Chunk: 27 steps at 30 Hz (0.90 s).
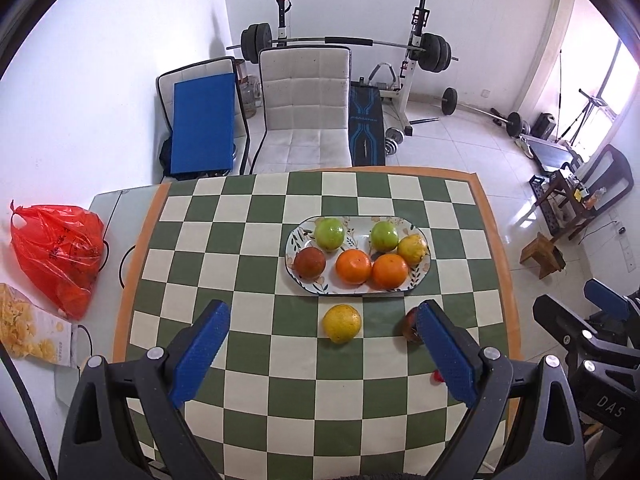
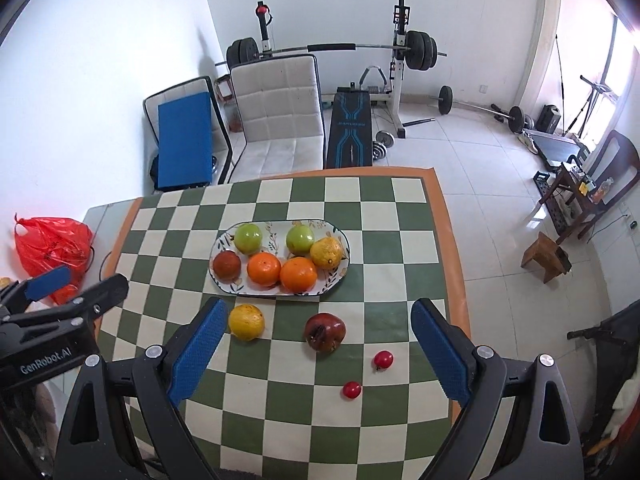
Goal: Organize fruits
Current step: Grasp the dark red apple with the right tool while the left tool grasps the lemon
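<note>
Fruits: six sit on the oval floral plate point(image 2: 340, 270) in the middle of your table point(image 2: 400, 240); four more lie loose on the checked cloth nearer you.
Plate, back row: two green apples point(image 2: 248, 238), side by side with a gap between them.
Plate, front row: a dark reddish-brown fruit point(image 2: 227, 266) at the left end, then two oranges point(image 2: 264, 268) touching each other, then a yellow citrus point(image 2: 327, 253) at the right end.
Loose yellow citrus point(image 2: 246, 322): on the cloth just in front of the plate, close to the left fingertip of your right gripper.
Loose pomegranate point(image 2: 325, 332): to the right of the loose yellow citrus, apart from it; in the left wrist view it is partly hidden behind a blue pad.
Cherry tomatoes point(image 2: 383, 360): two small red ones, nearer you than the pomegranate and to its right, apart from each other.
Left gripper point(image 1: 322, 322): your fingers are spread wide and hold nothing; they hang above the cloth, and the loose yellow citrus shows between them.
Right gripper point(image 2: 316, 320): your fingers are spread wide and empty; the pomegranate and both tomatoes show between them.
Off the cloth, left: a red plastic bag point(image 1: 56, 256) and a snack packet point(image 1: 28, 328) lie on the bare tabletop.
Behind the table: a white padded chair point(image 1: 304, 108), with a barbell rack point(image 1: 344, 44) against the wall.
</note>
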Each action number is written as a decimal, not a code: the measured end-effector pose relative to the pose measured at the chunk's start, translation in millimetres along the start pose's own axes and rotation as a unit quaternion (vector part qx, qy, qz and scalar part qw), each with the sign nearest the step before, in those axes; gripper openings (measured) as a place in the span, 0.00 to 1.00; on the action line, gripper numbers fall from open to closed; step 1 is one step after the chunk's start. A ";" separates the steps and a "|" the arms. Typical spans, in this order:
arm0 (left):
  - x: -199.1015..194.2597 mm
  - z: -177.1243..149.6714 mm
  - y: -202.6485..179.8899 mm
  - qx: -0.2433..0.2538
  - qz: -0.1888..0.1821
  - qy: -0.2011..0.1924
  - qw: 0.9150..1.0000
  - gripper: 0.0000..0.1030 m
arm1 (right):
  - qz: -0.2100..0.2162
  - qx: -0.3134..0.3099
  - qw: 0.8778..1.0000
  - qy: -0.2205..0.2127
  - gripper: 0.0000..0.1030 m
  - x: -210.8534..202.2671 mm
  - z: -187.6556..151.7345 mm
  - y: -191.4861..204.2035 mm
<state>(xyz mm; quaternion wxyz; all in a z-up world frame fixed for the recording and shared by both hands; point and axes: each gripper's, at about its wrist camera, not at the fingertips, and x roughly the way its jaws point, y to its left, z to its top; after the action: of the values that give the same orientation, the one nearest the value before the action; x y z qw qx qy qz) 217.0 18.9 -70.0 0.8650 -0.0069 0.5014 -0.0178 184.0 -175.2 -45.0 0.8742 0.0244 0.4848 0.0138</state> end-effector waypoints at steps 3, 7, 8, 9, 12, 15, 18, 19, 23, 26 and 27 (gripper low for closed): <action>-6.4 -3.0 -2.2 0.004 -0.001 -0.005 1.000 0.93 | 0.000 0.003 1.000 -0.008 0.92 -11.0 -2.8 1.1; -8.0 -4.1 -2.7 0.004 -0.003 -0.007 1.000 0.93 | 0.002 0.010 1.000 -0.014 0.92 -17.4 -4.2 1.1; -7.6 -4.1 -2.7 0.004 -0.003 -0.008 1.000 0.93 | 0.003 0.012 1.000 -0.014 0.92 -17.2 -3.8 1.1; -7.1 -4.2 -2.6 0.005 -0.003 -0.008 1.000 0.93 | 0.007 0.017 1.000 -0.015 0.92 -16.9 -3.9 -0.1; -3.9 -4.0 -2.7 0.004 0.001 -0.007 1.000 0.93 | 0.006 0.031 0.999 -0.018 0.93 -10.9 -4.0 -6.3; 11.5 -0.9 0.7 -0.001 0.013 0.002 1.000 0.99 | 0.006 0.047 0.999 -0.001 0.93 16.3 -4.3 -17.0; 41.2 0.1 8.3 -0.008 0.034 0.025 0.999 0.99 | 0.018 0.067 0.997 0.042 0.93 70.3 -10.6 -29.5; 53.9 -0.2 11.3 -0.011 0.039 0.039 0.998 1.00 | 0.025 0.072 0.995 0.062 0.93 92.2 -14.0 -32.7; 116.8 -7.9 20.7 -0.020 0.052 0.112 0.992 0.99 | 0.036 0.093 0.985 0.140 0.93 181.4 -34.3 -43.3; 154.8 -17.1 27.5 -0.034 0.050 0.158 0.986 0.99 | 0.045 0.110 0.975 0.190 0.91 239.7 -50.6 -46.5; 168.1 -20.2 28.6 -0.039 0.049 0.174 0.983 0.99 | 0.047 0.114 0.972 0.202 0.90 253.5 -54.0 -46.8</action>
<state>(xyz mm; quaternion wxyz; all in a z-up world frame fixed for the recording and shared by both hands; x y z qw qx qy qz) 283.5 41.3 -226.6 0.7634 -0.0127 0.6443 0.0432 272.5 -208.2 -290.9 0.7483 0.1437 0.6476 0.0040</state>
